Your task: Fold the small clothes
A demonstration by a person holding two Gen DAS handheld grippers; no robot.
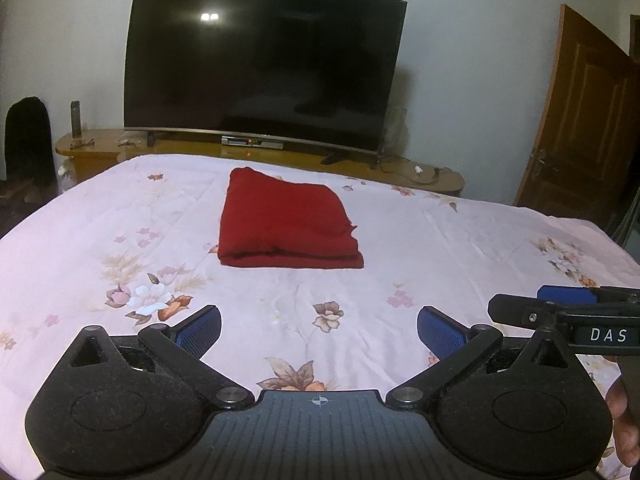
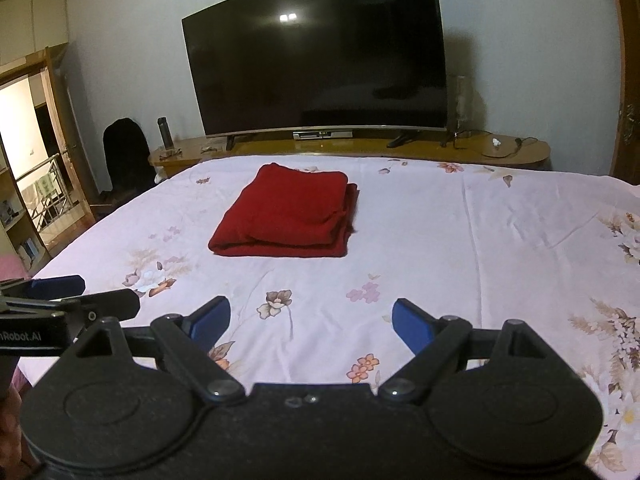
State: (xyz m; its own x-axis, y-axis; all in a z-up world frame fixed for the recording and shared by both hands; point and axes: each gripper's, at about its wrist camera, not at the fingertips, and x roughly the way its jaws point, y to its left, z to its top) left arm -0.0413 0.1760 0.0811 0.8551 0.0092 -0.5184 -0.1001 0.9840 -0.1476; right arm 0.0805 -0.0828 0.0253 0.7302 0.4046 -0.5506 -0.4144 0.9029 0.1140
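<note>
one floral bed sheet (image 1: 440,240), wide bare cloth on every side. one dark tv (image 1: 264,68) beyond the far edge. one folded red garment (image 1: 286,226) centred, well ahead. left gripper (image 1: 319,330) and right gripper (image 2: 311,325) both spread wide, empty.

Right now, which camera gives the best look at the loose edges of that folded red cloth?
The right wrist view: there the red cloth shows its stacked layers, with the lower layer poking out along the right side. The left wrist view shows the same cloth closer to head-on, so mostly its top, front fold and a frayed right corner.
</note>
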